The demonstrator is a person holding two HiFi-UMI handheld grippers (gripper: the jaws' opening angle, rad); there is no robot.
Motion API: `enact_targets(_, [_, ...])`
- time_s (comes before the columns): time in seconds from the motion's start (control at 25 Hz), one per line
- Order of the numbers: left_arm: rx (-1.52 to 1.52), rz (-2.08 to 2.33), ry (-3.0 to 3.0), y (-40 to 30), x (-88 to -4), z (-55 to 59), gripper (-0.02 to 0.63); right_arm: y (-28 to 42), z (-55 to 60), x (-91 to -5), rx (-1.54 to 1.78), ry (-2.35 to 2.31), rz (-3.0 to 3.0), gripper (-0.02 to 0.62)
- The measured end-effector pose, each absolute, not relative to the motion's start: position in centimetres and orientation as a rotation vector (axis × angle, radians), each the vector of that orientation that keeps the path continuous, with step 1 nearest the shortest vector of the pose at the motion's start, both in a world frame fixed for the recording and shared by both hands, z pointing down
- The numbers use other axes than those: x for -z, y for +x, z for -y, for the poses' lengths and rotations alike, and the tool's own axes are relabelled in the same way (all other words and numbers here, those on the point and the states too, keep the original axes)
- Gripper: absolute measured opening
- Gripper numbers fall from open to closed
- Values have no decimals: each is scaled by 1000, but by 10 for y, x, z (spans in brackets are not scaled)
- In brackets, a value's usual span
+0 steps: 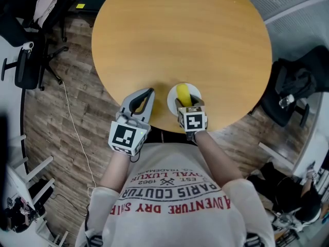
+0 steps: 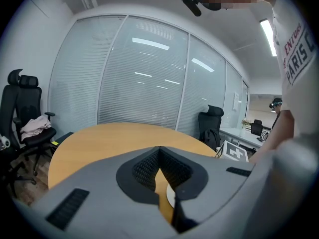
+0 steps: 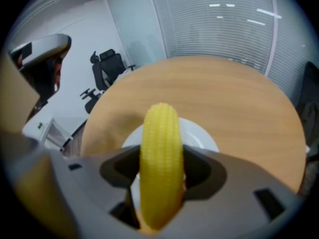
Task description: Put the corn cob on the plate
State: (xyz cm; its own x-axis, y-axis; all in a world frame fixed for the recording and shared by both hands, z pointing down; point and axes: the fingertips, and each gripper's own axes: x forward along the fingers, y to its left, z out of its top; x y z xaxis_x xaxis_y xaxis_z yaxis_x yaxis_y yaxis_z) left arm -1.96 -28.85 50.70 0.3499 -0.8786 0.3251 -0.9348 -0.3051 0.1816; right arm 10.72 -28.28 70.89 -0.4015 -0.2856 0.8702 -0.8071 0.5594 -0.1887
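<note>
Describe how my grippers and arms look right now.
Both the left gripper and right gripper are grey plastic, with tongs lined in black ribbed pads. Each carries a white cube printed with black square markers. No cables show on them. The person wears a white short-sleeved T-shirt with red lettering.

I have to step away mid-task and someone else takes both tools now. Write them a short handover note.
Right tool: shut on the corn cob, held over the white plate at the near edge of the table; whether cob and plate touch is unclear.
Left tool: shut, empty, beside the plate.
Done: cob gripped and over the plate.
Left: set it down, open the right tool, withdraw.
</note>
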Motion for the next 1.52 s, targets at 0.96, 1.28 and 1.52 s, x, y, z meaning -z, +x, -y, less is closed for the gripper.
enact_targets(0.96, [-208, 1634, 2321, -44, -494, 295, 32, 114, 290, -656, -774, 996, 1947, 259])
enact_targets(1.28, [-196, 1615, 2386, -31, -476, 298, 32, 132, 314, -598, -674, 1209, 2096, 37])
enact_targets(1.52, [-194, 1623, 2431, -23, -460, 309, 32, 133, 335, -534, -514, 1295, 2330, 29])
